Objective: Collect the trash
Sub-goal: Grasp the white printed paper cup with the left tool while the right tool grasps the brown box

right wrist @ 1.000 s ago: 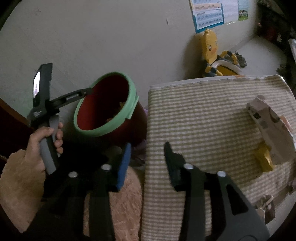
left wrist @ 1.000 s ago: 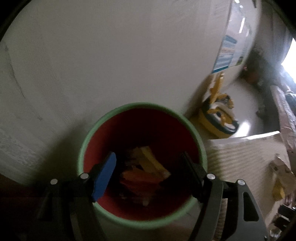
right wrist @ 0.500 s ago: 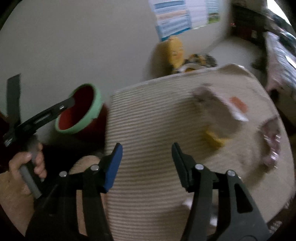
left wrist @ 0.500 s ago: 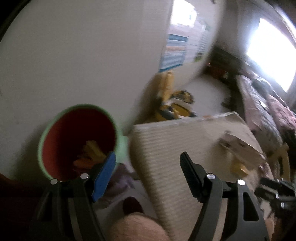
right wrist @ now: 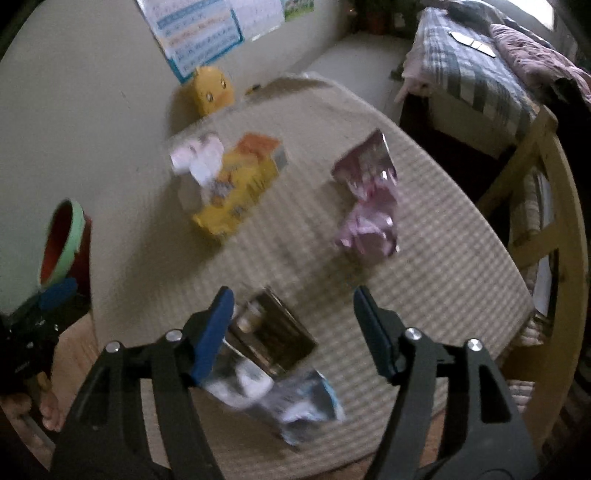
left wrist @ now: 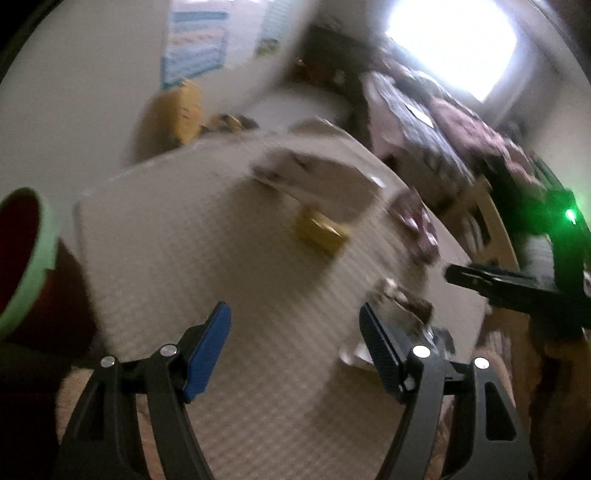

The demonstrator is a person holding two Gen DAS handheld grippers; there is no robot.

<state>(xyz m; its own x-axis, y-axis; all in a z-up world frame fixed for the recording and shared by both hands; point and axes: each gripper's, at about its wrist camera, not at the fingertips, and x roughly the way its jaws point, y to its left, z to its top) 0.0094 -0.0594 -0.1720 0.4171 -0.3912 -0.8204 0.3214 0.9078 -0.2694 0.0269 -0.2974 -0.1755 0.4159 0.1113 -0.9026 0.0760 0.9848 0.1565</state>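
Observation:
Trash lies on a beige checked table (right wrist: pixel 443 258): a yellow carton with white crumpled paper (right wrist: pixel 236 184), a pink foil wrapper (right wrist: pixel 369 206), a dark shiny packet (right wrist: pixel 273 332) and a blue-white wrapper (right wrist: pixel 295 398). My right gripper (right wrist: pixel 293 325) is open and empty, just above the dark packet. My left gripper (left wrist: pixel 295 343) is open and empty over the table's near side; the view is blurred. A red bin with a green rim (right wrist: pixel 61 243) stands left of the table and also shows in the left wrist view (left wrist: pixel 22 258).
A yellow duck-shaped toy (right wrist: pixel 210 88) stands by the wall behind the table. A bed (right wrist: pixel 480 74) with a wooden frame (right wrist: pixel 554 206) is to the right. A poster (right wrist: pixel 199 29) hangs on the wall. The right gripper's body (left wrist: pixel 517 284) shows at the right in the left wrist view.
Both grippers swung right, away from the bin and over the table. The left gripper left the bin's mouth. The right gripper now hangs over the trash at the table's near edge.

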